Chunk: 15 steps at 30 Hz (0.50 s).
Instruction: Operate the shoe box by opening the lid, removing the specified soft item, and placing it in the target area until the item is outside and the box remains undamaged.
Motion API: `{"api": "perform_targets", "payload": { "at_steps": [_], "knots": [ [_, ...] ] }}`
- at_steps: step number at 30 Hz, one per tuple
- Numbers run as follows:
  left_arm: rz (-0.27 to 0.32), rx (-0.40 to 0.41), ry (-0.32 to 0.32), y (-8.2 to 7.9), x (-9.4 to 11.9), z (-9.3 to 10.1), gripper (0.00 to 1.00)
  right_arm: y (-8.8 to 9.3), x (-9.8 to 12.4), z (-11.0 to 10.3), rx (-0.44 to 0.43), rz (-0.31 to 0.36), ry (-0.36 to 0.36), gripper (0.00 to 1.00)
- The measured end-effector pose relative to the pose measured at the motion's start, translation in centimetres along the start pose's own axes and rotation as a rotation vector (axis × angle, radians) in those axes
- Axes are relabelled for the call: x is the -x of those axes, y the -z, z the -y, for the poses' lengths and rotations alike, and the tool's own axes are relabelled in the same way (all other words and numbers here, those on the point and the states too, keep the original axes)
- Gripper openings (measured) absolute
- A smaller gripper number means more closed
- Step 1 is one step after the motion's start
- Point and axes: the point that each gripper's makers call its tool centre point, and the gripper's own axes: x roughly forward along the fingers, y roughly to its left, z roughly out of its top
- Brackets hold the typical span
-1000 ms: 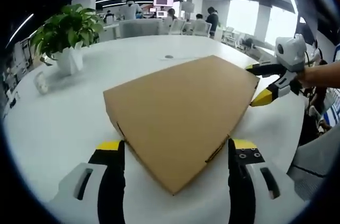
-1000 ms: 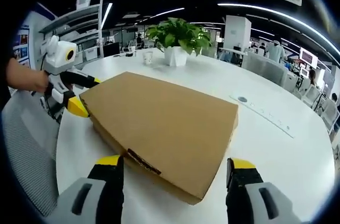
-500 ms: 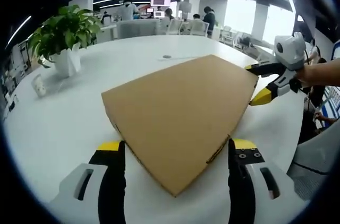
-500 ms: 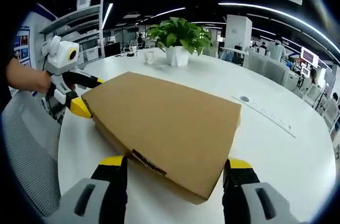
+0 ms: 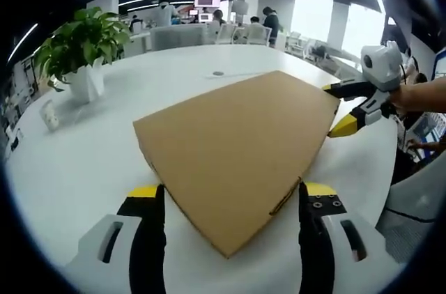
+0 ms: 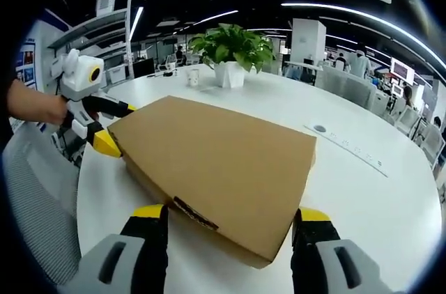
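One flat brown cardboard shoe box (image 5: 237,155) lies closed on the round white table (image 5: 83,161) in front of me, its lid down so I cannot tell what is inside. My left gripper (image 5: 231,200) has its yellow-tipped jaws spread wide, one on each side of the box's near corner, and my right gripper (image 6: 228,223) is spread the same way around the opposite corner. One leafy green plant in a white pot (image 6: 230,57) stands further back on the table, well apart from the box.

One shoe box (image 5: 237,148), one potted plant (image 5: 77,47), two tools (image 5: 230,193).
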Motion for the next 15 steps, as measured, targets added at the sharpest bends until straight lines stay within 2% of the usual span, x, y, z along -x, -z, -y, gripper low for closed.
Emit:
{"api": "perform_targets", "payload": {
  "at_steps": [15],
  "knots": [
    [-0.022, -0.027, 0.03, -0.01, 0.05, -1.02, 0.77, -0.25, -0.3, -0.85, -0.028, 0.006, 0.028, 0.69]
  ]
}}
